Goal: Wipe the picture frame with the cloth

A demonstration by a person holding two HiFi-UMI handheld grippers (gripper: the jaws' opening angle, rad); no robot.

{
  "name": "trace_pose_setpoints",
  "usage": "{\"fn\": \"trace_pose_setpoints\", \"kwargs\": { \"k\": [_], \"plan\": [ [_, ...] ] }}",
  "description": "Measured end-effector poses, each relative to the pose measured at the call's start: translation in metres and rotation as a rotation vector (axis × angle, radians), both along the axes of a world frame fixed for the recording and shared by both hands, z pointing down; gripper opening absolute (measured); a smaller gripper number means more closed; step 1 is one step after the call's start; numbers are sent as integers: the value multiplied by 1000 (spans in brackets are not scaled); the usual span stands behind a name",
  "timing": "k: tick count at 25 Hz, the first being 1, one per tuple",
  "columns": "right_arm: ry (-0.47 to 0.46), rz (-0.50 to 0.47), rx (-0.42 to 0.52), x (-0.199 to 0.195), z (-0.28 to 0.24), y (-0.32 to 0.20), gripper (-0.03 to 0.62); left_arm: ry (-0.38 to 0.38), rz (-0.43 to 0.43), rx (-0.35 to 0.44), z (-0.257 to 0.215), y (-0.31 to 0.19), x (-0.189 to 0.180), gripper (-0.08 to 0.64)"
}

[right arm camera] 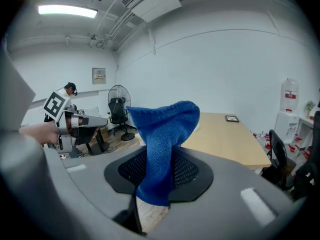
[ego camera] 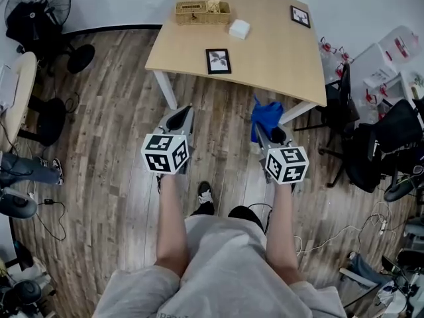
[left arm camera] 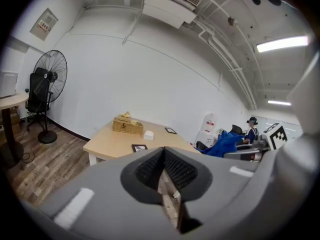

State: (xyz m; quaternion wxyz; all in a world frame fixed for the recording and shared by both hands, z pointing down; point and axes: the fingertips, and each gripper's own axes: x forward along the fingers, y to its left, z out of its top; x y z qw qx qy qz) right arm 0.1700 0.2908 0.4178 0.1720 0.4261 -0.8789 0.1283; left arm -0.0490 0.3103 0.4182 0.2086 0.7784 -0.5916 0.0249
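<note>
The picture frame (ego camera: 218, 61) I take as my target lies flat and face up near the table's (ego camera: 278, 58) front edge, which I judge leaves its glass open to a wipe from above. A second frame (ego camera: 300, 16) lies at the table's far right corner, with a wicker basket (ego camera: 199, 13) at the table's back edge and a small white box (ego camera: 239, 28) just in front of that basket. Neither frame is touched yet. I am standing off the table's front edge with both claws over the wood floor, so the wiping has not begun. My right claw (ego camera: 267, 135) is clamped on the blue cloth (right arm camera: 162, 134), which is pinched low so that a loose fold stands up past the tips, and I reckon that fold is what will meet the frame. My left claw (left arm camera: 163, 151) has its jaws together on nothing, held level beside the other, presumably free to steady the frame once I reach the table.
</note>
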Motion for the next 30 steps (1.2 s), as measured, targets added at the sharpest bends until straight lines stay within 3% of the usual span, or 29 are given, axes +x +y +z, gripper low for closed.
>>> {"fn": "trace_pose_setpoints", "kwargs": {
  "k": [13, 19, 30],
  "plan": [
    [-38, -38, -30, -52, 27, -92, 112, -67, -57, -43, 24, -71, -52, 52],
    [-88, -60, -13, -71, 20, -173, 112, -153, -81, -34, 14, -130, -69, 52],
    [-91, -155, -53, -121, 25, -302, 112, -191, -129, -102, 12, -236, -103, 52]
  ]
}}
